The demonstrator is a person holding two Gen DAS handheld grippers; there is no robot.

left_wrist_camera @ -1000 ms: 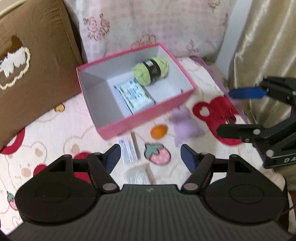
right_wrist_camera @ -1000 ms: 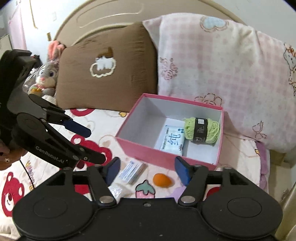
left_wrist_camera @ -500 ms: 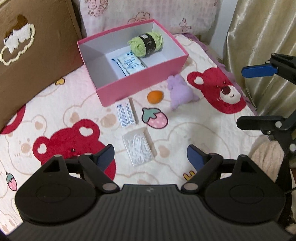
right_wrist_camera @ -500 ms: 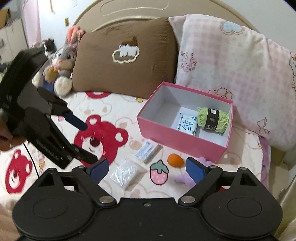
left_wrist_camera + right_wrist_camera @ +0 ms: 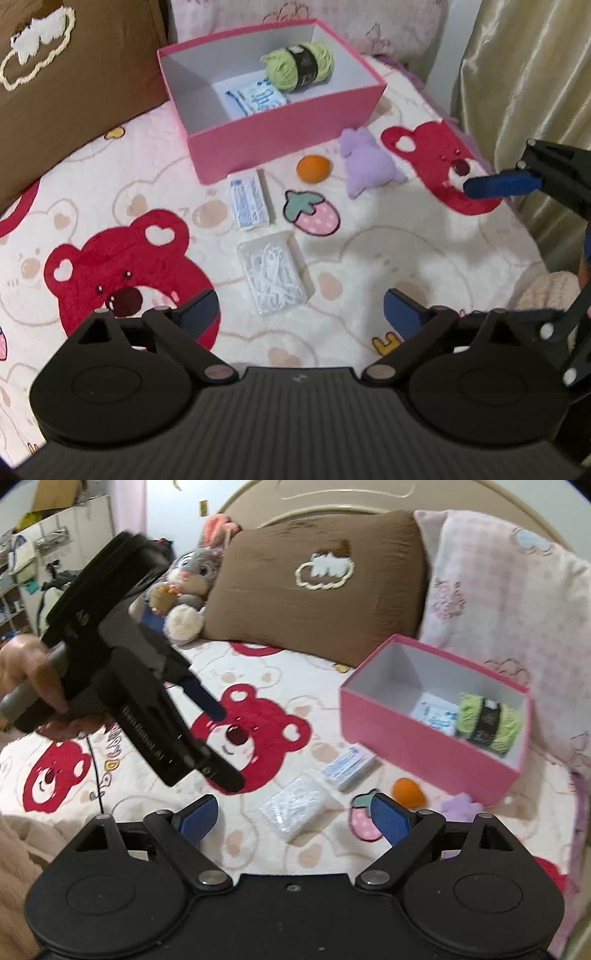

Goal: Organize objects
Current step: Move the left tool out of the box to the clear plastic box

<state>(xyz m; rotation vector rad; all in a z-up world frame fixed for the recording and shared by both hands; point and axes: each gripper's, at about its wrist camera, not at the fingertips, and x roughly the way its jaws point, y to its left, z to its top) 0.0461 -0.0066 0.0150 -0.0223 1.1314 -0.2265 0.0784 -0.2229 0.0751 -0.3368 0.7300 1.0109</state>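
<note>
Left gripper (image 5: 299, 308), jaws opening, empty; right gripper (image 5: 291, 814) spread: straddle clear packet (image 5: 272, 276) squarely, lift into pink box (image 5: 288, 127).

Left gripper (image 5: 299, 308) opening; right gripper (image 5: 291, 814) wide, empty.

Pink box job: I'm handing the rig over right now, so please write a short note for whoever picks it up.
Left tongs: opening, nothing between them, over the clear packet of white bits.
Right tongs: open, empty.
Done: green yarn ball and blue-and-white packet lie in the pink box.
Left on the bedspread in front of the box: flat blue-printed pack, the clear packet, orange ball, purple plush.
</note>
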